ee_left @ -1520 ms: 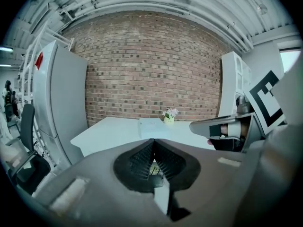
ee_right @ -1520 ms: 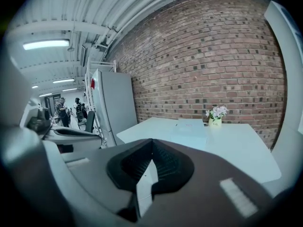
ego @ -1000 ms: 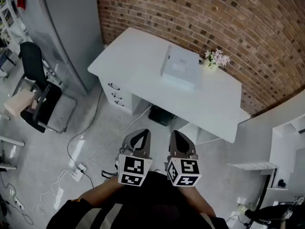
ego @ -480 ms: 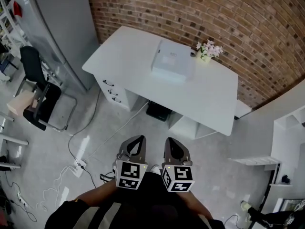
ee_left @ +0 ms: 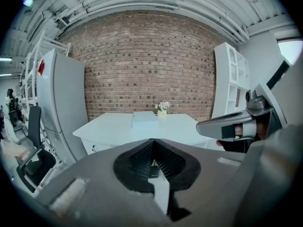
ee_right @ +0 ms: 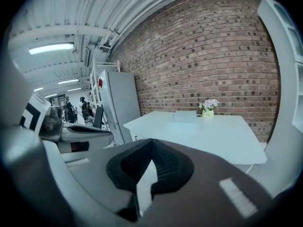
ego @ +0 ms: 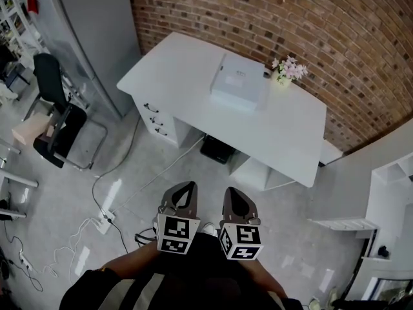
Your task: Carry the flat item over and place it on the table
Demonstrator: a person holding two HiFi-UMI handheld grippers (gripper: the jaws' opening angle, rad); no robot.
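Plainly, a flat white rectangular box (ego: 239, 89) atop the white table (ego: 171, 70)

The person wears a dark top (ego: 193, 286). On its left side there are two pale grey bands (ego: 122, 294).

The left gripper (ego: 183, 187) and the right gripper (ego: 232, 192) look the same. Each one has a rounded grey shell that becomes narrow toward the tip, with a dark opening on its upper face. At the back end of each sits a white cube (ego: 176, 233) with black square markers on its faces.

In the two gripper views the jaws are smooth and grey outside. Inside they have black ribbed pads (ee_left: 141, 160), and these make a dark shape like a spade. A pale rectangular patch (ee_right: 236, 197) is on the grey surface of the jaws.
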